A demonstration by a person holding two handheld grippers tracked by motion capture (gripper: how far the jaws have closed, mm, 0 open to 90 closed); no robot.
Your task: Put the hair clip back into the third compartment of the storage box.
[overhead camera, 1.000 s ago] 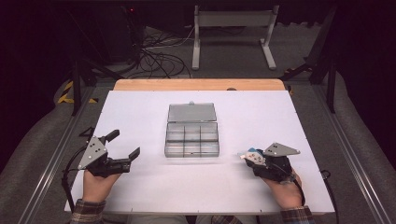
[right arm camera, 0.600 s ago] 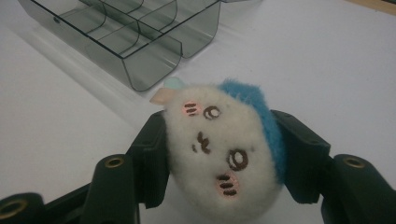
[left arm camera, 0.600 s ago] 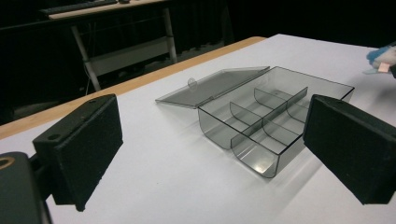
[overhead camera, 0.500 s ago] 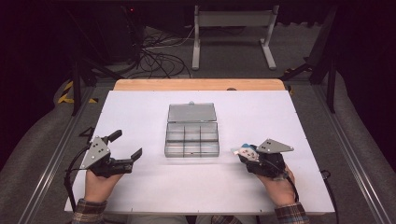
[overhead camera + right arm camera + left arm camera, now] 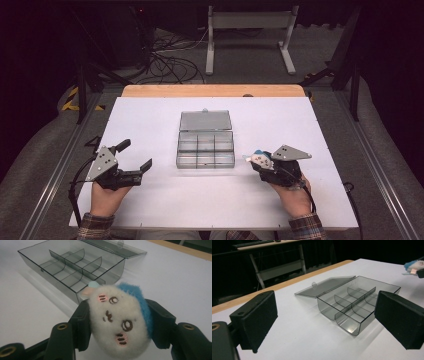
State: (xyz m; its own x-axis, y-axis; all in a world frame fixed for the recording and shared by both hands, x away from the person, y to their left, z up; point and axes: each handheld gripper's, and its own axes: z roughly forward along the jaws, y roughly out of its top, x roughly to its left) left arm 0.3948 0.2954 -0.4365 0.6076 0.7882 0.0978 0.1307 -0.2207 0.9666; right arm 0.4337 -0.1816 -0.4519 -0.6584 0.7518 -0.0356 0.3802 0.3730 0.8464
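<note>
A clear grey compartment box (image 5: pixel 205 148) (image 5: pixel 357 307) (image 5: pixel 71 268) lies in the middle of the white table with its lid (image 5: pixel 205 120) (image 5: pixel 325 286) folded flat behind it; its compartments look empty. My right gripper (image 5: pixel 260 161) (image 5: pixel 117 322) is shut on a small white plush toy with a blue back (image 5: pixel 259 158) (image 5: pixel 117 320) (image 5: pixel 414 267), just right of the box's near right corner. To the left of the box my left gripper (image 5: pixel 135 156) (image 5: pixel 324 322) stands open, its pads (image 5: pixel 257 317) wide apart with nothing between them.
The white table top (image 5: pixel 150 120) ends in a wooden strip (image 5: pixel 212 90) at the far side. Beyond it stand a metal frame (image 5: pixel 247 25) and floor cables (image 5: pixel 170 50). Rails (image 5: pixel 380 170) run along both sides.
My right gripper has carried the plush toy leftward, closer to the box's near right corner. The left gripper has stayed about where it was.
</note>
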